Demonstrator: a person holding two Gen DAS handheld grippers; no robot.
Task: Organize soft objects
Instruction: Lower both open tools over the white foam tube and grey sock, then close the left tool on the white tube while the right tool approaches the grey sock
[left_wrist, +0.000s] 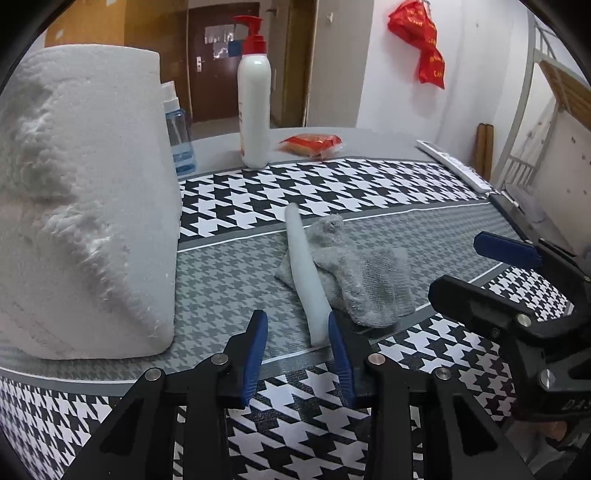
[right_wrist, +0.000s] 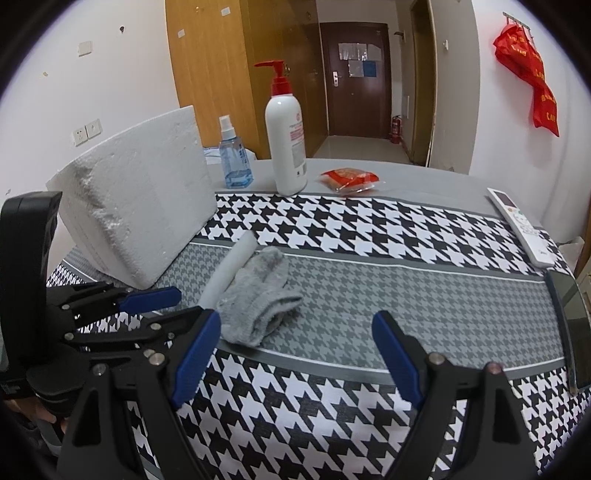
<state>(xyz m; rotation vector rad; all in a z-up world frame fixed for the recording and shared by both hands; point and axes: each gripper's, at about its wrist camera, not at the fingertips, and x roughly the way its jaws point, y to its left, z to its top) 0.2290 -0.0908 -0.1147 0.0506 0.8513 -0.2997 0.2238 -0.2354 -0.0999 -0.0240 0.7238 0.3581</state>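
Partial embossed letters "DAS" on the right gripper (left_wrist: 491, 275); pump bottle (right_wrist: 286, 147) label print too small to read.

I find three soft items on the houndstooth cloth. A grey sock (left_wrist: 364, 280), rumpled and folded over itself, lies flat on the grey middle band. A pale foam tube (left_wrist: 304, 271) lies slantwise over the sock's left part, touching it, one end toward the far edge, the other toward the near edge. A large white foam block (right_wrist: 142, 218), chipped along one face, stands tilted near the left edge.
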